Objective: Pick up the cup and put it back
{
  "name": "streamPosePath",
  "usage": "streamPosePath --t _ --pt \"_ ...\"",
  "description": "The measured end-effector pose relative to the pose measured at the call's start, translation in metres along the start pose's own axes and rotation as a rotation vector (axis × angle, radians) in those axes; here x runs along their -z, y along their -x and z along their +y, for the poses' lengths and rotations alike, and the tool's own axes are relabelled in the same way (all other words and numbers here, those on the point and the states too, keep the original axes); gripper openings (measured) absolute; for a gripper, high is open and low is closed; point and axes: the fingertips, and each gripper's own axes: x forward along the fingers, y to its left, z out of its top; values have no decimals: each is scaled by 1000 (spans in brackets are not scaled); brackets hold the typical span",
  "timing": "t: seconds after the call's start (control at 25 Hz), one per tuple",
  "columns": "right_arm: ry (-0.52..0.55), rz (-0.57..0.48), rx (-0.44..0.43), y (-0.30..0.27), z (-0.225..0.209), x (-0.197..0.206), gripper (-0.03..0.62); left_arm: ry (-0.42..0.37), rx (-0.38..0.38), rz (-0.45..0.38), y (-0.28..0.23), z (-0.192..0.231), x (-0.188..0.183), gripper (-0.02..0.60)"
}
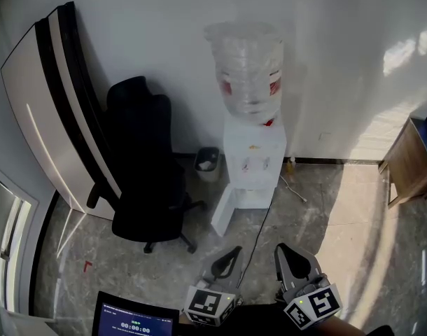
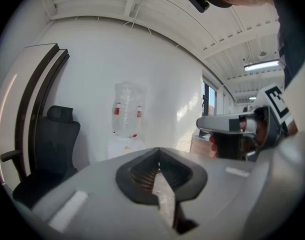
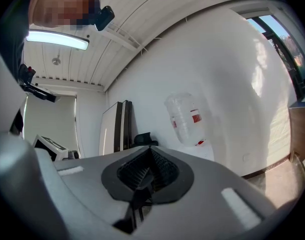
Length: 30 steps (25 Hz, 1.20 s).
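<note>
1. White wall (image 1: 339,61) at the back, grey stone floor (image 1: 318,215) below me
2. Tall white-and-black panel (image 1: 42,110) stands at left, black office chair (image 1: 147,173) just beside it
3. White water dispenser (image 1: 252,163) against the wall, clear bottle (image 1: 247,68) upside down on top, small bin (image 1: 208,163) between chair and dispenser
4. My left gripper (image 1: 233,252) is clenched on nothing, right gripper (image 1: 283,249) clenched and empty too, both low in the head view
5. I can't make out the cup in any view
</note>
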Motion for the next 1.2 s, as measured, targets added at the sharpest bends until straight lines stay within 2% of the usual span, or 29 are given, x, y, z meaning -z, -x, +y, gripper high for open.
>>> streamPosePath --t 0.28,0.48,0.92,1.2 --pt "-11 15 7 2 -6 2 9 18 -6 12 -3 -5 -2 5" --pt "-20 26 -1 14 -26 3 9 18 -7 24 -17 -24 8 5" --pt "-34 34 -75 55 -128 -15 11 4 -53 25 -89 -113 16 5" --pt "-51 59 -92 81 -194 -19 17 14 -83 36 -134 -167 20 5"
